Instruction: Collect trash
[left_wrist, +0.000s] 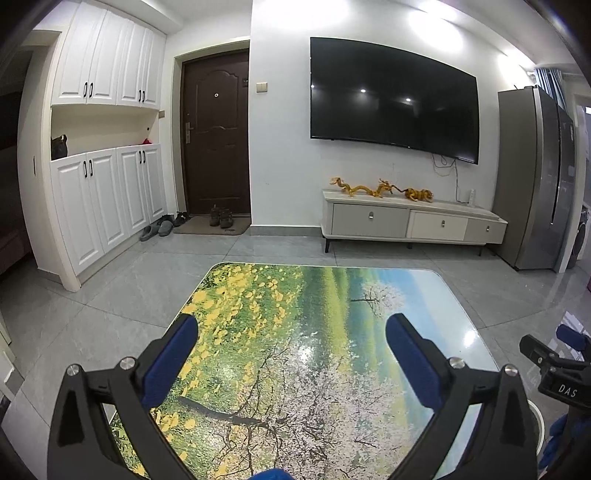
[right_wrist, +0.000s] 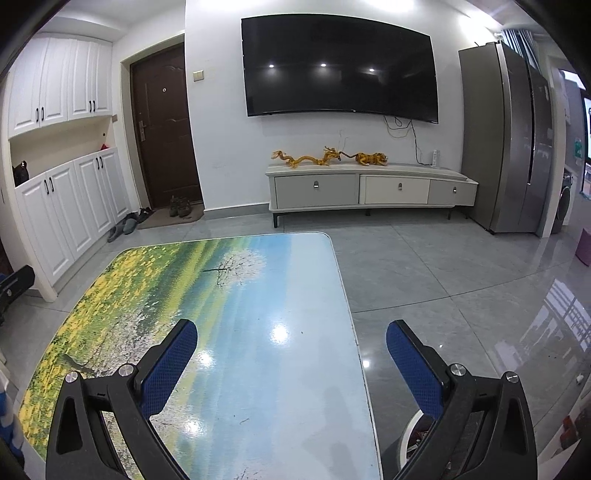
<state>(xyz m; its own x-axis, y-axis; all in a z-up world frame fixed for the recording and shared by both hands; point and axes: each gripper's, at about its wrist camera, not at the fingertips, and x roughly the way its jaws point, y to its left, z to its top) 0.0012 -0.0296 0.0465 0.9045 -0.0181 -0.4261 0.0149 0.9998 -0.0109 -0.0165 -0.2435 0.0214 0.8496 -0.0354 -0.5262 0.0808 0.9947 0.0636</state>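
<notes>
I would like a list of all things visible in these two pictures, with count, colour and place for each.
table: one, printed landscape top, just below both grippers
bin: one, white rim, on the floor right of the table
television: one, black, on the wall
cabinet: one, pale, under the television
dragon figures: gold, on the cabinet
door: one, brown
fridge: one, grey, far right
shoes: dark, on the doormat
left gripper: open, nothing between its fingers
right gripper: open, nothing between its fingers

wall: white, TV (left_wrist: 393, 98) | floor: grey tiles (right_wrist: 443, 277) | door (left_wrist: 216, 136) brown | cabinets (left_wrist: 107, 147) white
</notes>
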